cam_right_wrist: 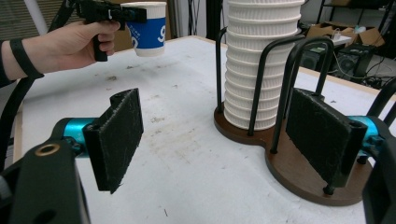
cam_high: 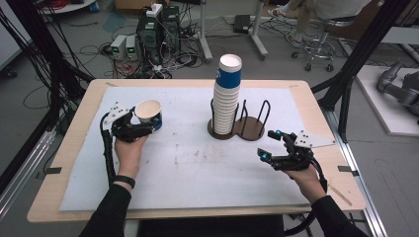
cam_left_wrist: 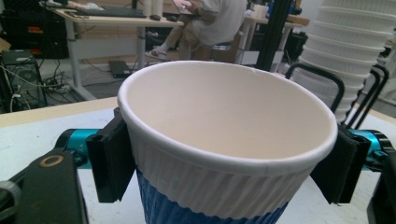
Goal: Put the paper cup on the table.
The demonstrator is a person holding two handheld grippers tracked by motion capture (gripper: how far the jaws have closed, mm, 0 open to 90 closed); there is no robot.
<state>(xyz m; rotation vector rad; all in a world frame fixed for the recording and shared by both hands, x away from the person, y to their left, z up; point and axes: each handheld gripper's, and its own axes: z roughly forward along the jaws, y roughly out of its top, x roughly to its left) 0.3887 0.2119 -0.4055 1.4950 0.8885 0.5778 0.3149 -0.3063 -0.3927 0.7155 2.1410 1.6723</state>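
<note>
A white and blue paper cup (cam_high: 149, 114) hangs upright above the white mat at the left, with my left gripper (cam_high: 134, 123) shut on it. In the left gripper view the cup (cam_left_wrist: 224, 140) sits between the two black pads (cam_left_wrist: 110, 161), rim up and empty. A tall stack of the same cups (cam_high: 227, 94) stands in one ring of a brown two-ring holder (cam_high: 249, 129). My right gripper (cam_high: 271, 145) hovers open just right of the holder, with nothing between its pads (cam_right_wrist: 116, 137). The held cup (cam_right_wrist: 148, 28) and the stack (cam_right_wrist: 259, 60) appear in the right gripper view.
The holder's second ring (cam_right_wrist: 303, 158), nearest my right gripper, has no cups in it. A white mat (cam_high: 197, 163) covers most of the wooden table (cam_high: 79, 123). Computers and cables (cam_high: 158, 34) lie on the floor behind, and a person sits on a stool (cam_high: 321, 29) at the back right.
</note>
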